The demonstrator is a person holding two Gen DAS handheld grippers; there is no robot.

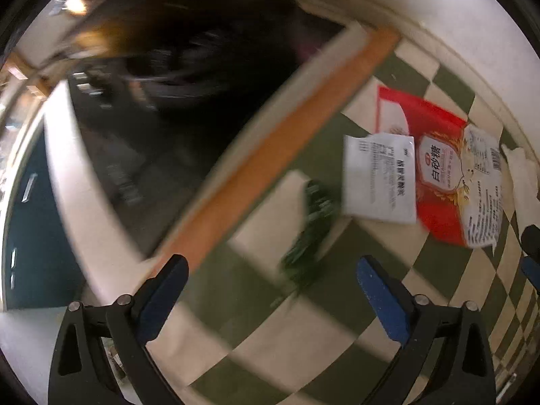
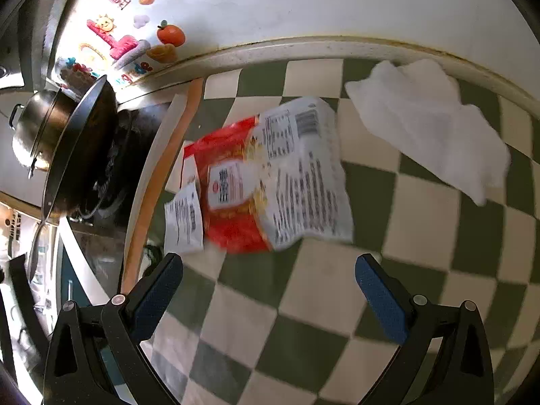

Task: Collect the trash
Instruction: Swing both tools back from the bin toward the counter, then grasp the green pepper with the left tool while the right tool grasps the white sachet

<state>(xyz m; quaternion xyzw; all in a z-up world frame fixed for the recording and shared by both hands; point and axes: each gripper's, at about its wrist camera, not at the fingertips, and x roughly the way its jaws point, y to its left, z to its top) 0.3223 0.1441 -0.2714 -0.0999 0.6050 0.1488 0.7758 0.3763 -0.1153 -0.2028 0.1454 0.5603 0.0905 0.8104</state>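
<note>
A red and white sugar bag [image 1: 452, 175] lies flat on the green-and-cream checkered mat [image 1: 270, 320]. A small white sachet [image 1: 379, 175] lies against its left side. A dark green wrapper [image 1: 314, 233] lies just ahead of my left gripper [image 1: 270, 283], which is open and empty. In the right wrist view the sugar bag [image 2: 270, 182] and white sachet [image 2: 184, 219] lie ahead of my right gripper [image 2: 270, 280], which is open and empty. A crumpled white tissue [image 2: 428, 125] lies to the far right by the wall.
A dark stove top [image 1: 162, 108] with an orange mat border [image 1: 276, 155] lies left. A black pan [image 2: 77, 145] and a steel pot [image 2: 37, 125] stand on the stove. Stickers [image 2: 121, 44] cover the white wall behind. The checkered mat [image 2: 337, 303] spreads under my right gripper.
</note>
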